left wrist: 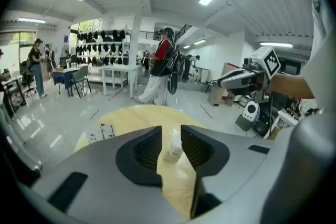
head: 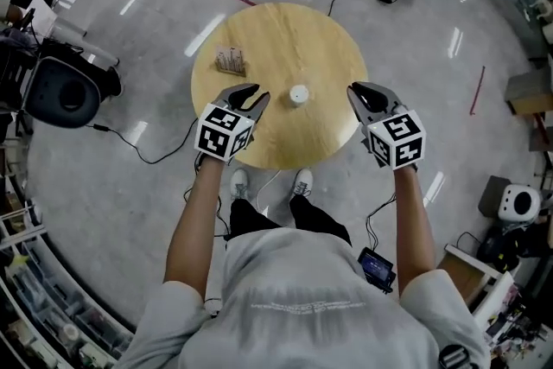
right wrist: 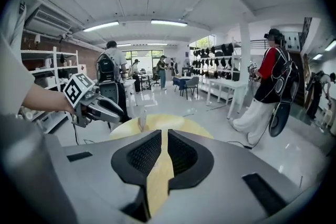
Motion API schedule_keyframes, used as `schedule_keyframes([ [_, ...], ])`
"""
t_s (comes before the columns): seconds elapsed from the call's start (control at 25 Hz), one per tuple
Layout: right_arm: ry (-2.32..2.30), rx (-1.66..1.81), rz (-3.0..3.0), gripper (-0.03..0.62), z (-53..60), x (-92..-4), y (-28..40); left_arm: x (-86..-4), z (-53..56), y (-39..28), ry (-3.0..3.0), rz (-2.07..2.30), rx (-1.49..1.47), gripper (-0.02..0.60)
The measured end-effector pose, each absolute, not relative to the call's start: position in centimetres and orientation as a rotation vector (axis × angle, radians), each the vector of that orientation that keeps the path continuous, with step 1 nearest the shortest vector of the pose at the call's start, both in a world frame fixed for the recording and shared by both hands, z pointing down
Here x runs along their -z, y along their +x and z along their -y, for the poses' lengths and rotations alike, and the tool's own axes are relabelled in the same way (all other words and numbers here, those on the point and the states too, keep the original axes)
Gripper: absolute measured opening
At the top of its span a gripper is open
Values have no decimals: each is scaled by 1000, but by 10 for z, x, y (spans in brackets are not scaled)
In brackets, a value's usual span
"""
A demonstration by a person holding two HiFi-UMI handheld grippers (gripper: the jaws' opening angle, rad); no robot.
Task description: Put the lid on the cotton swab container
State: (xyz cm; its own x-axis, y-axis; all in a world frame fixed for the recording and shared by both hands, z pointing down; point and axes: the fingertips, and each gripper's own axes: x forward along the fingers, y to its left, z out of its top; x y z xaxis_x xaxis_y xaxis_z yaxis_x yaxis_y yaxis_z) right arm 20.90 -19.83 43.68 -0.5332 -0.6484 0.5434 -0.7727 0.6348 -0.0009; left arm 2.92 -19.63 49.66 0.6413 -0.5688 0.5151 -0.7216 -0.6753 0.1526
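Fingers (left wrist: 146, 150) on left gripper (head: 259, 92) apart, nothing pinched; white piece (head: 298, 94) lined up with the gap but farther out on the table (head: 285, 30). Fingers (right wrist: 144, 155) on right gripper (head: 354, 92) nearly together, thin slit only, empty too. Task things: white piece at table centre, between the two grippers; clear box (head: 231, 60) toward upper left of the tabletop, well apart from it. Cannot tell which is lid and which is container.

Risks, as a guess: white piece looks small and light, so likely skids or tips if nudged by one finger before the other lands; could roll off the round edge. Needs a wider right gap before taking anything, else just pushes. Clear box looks tall and thin, may topple on a side knock. Could seat crooked if lid comes in tilted. Both grippers aimed at the same centre spot, so may bump each other.

Around: cable (head: 149, 160) on floor at left, black unit (head: 65, 95) at left edge, white device (head: 518, 203) at lower right, shoes (head: 240, 183) under near table rim. Person in red (left wrist: 161, 60) standing far back in left gripper view. Nothing on the bare wood between fingers and either piece.
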Motion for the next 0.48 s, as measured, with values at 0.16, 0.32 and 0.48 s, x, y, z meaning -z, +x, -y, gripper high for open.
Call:
schedule_keyframes([
  [0.16, 1006, -357, 2380, 90, 214, -467, 200, -542, 191, 39, 2435, 973, -650, 168],
  [0.32, 928, -440, 2394, 157, 229, -504, 194, -584, 185, 58, 2395, 897, -671, 196],
  [0.48, 815, -449, 2361, 202, 231, -547, 185, -620, 183, 78, 2377, 822, -659, 257],
])
